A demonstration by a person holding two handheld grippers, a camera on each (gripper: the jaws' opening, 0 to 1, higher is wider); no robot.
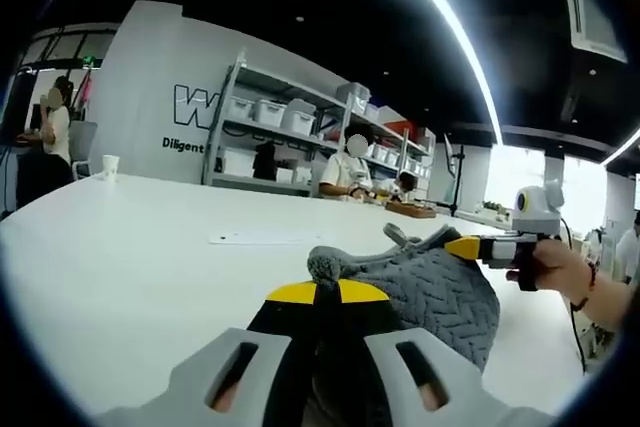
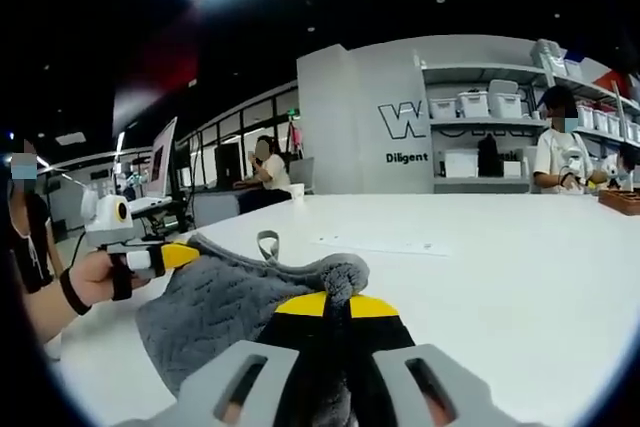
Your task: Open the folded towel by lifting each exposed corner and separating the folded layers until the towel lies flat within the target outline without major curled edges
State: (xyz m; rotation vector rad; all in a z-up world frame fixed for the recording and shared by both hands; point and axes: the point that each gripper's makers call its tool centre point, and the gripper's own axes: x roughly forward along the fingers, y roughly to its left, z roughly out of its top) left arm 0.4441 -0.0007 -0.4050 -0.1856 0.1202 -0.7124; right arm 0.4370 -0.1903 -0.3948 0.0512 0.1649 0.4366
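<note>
While one grey knitted towel hangs bunched above the white table, two grippers hold it: the left gripper pinches one corner shut, the right gripper clamps another, both near the table's edge.

Bench: a long white bench runs far back, its top glossy, with a paper cup near the far edge.
Wall: a pale grey wall carries large dark lettering, partly hidden by shelving.
Shelving: metal shelves hold white storage bins.
Ceiling: dark, crossed by a long bright light strip.
Windows: bright daylight comes in at the far end.
People: one person stands by the shelves, another sits at a desk with a monitor nearby.
</note>
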